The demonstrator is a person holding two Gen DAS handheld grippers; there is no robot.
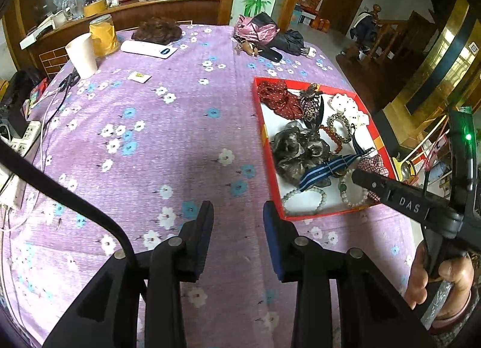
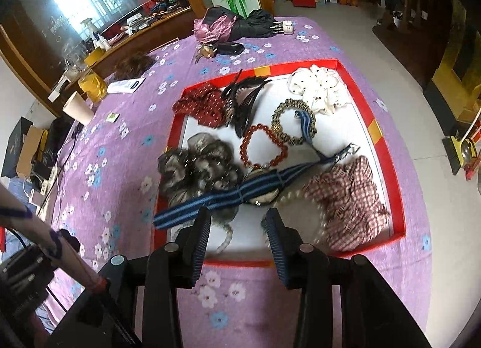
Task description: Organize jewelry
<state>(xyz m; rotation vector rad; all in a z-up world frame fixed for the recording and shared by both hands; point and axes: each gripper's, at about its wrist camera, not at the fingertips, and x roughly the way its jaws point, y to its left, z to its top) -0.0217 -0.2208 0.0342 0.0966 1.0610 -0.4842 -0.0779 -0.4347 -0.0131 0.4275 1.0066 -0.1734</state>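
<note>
A red-rimmed box (image 1: 260, 125) (image 2: 390, 173) with a white floor lies on the purple flowered cloth and holds several pieces: a grey scrunchie (image 2: 195, 164), a red bead bracelet (image 2: 251, 149), a blue striped band (image 2: 228, 197), a plaid scrunchie (image 2: 351, 197), a white scrunchie (image 2: 321, 89), pearl bracelets (image 1: 303, 194). My left gripper (image 1: 238, 212) is open and empty over bare cloth left of the box's near corner. My right gripper (image 2: 237, 221) is open and empty, just above the box's near edge; its finger shows in the left wrist view (image 1: 387, 188).
On the cloth's far side stand a white cup (image 1: 81, 55), a yellow jar (image 1: 103, 34), a white case (image 1: 148, 49), a brown wig (image 1: 157, 29) and folded umbrellas (image 1: 267, 34). A power strip with cables (image 1: 25, 137) lies at the left edge.
</note>
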